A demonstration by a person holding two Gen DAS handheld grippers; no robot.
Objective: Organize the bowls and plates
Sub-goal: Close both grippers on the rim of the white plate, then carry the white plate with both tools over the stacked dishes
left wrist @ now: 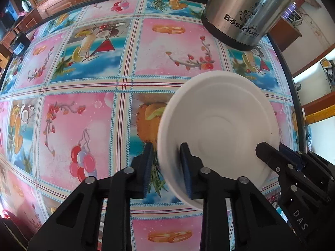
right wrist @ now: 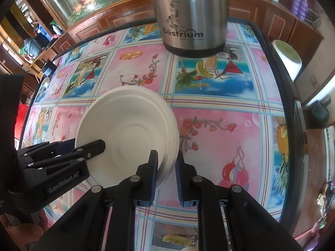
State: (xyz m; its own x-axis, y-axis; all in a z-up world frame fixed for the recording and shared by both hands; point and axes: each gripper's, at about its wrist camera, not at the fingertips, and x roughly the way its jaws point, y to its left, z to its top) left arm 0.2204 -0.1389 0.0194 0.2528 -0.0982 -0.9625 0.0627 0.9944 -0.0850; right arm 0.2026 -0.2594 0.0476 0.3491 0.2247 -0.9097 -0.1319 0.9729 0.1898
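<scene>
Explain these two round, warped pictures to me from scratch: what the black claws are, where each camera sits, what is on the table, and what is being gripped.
No robot here: a person holds two black two-finger grippers, each with a fisheye camera looking along its fingers, which bends the picture. One picture is from the left gripper, the other from the right gripper. Each camera also sees the other gripper at the picture's edge. On the table's colourful fruit-and-balloon patterned cloth stand a shiny steel flask with a black base and a round white plate with a raised rim. Both grippers are closed on the plate's rim, at opposite sides.
</scene>
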